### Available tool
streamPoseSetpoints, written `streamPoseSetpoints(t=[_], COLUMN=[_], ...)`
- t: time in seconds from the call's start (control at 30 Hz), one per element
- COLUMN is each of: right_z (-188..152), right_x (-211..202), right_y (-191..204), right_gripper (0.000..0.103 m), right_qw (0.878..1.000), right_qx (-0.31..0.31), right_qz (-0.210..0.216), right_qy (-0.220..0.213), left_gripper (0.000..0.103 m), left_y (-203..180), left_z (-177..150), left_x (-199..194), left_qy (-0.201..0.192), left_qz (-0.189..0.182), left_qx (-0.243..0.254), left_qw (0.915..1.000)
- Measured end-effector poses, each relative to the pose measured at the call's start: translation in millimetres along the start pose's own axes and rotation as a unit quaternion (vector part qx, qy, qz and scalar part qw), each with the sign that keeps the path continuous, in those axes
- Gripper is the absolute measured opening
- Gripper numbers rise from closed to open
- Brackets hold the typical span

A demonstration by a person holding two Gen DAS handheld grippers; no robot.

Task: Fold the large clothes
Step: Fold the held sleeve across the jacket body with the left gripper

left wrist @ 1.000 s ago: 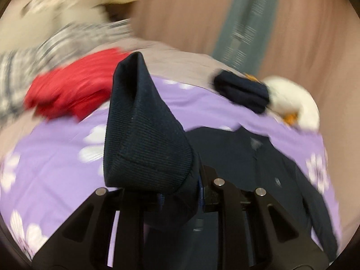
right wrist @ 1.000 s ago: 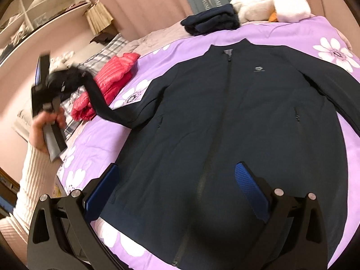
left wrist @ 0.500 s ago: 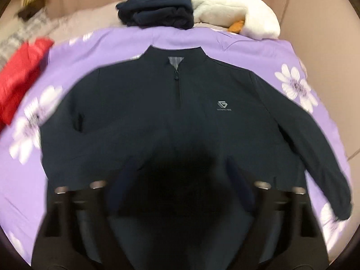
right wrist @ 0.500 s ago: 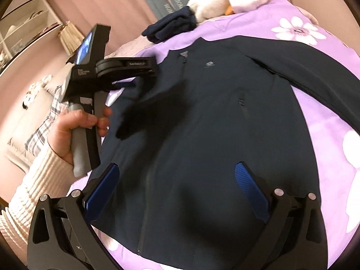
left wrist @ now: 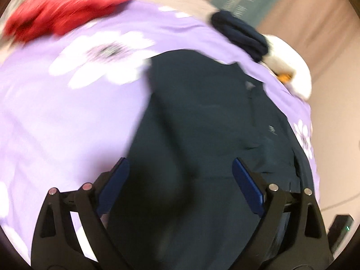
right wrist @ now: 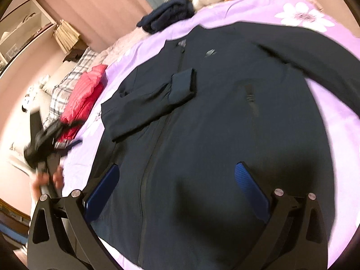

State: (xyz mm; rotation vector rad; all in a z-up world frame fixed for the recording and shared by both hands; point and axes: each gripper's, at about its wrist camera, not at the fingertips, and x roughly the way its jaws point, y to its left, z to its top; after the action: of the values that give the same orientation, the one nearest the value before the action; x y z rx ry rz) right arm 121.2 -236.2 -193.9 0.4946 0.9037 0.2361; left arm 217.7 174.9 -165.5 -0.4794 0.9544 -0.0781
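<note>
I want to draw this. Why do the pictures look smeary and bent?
Left wrist view: badly smeared by motion; red clothes and blanket flowers streak. Right wrist view: sharper; jacket and folded sleeve read clearly, only the left gripper blurs. Both views: fisheye lens bends the edges, and dark shadows fall on the jacket.

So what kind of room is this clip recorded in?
Most likely a bedroom. The dark jacket is spread on a bed with a purple flowered cover, a plaid pillow lies at its far end, and curtains and a shelf unit line the wall.
</note>
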Motion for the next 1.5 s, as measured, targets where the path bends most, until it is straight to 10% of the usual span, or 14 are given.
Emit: streamPoseSetpoints(t=[0.17,0.37,0.43,0.6,0.67,0.93,1.1,1.5], right_z=[42,97,106,110,117,177,177,170], right_x=[52,112,133,161,156,66,71,68], right_y=[2,10,11,15,13,-29,-84,-80], right_gripper=[0.102,0.099,0.088,0.013,0.005,0.004,0.006,0.034], right_qw=[1.000,0.997,0.995,0.988,0.990,0.977,0.966,0.979], right_qx=[0.023,-0.019,-0.037,-0.079,-0.071,0.002,0.023,0.020], right_qz=[0.018,-0.067,-0.093,-0.135,-0.124,-0.156,-0.236,-0.175], right_qy=[0.004,-0.020,-0.008,0.005,0.000,-0.147,-0.101,-0.101], left_gripper=[0.094,0.094,0.094,0.094,0.094,0.094,0.095,0.085], left_y=[70,91,89,82,72,16,-14,-5], left_z=[-28,-45,-46,-39,-31,-3,24,97], left_x=[-5,-1,-3,3,13,58,95,156], left_qy=[0.017,0.040,0.039,0.045,0.050,0.062,0.082,0.019], left_qz=[-0.024,-0.055,-0.070,-0.108,-0.127,-0.199,-0.237,-0.193], left_qx=[-0.102,-0.134,-0.135,-0.140,-0.140,-0.117,-0.121,-0.198], left_qw=[0.9943,0.9886,0.9876,0.9832,0.9808,0.9711,0.9604,0.9609])
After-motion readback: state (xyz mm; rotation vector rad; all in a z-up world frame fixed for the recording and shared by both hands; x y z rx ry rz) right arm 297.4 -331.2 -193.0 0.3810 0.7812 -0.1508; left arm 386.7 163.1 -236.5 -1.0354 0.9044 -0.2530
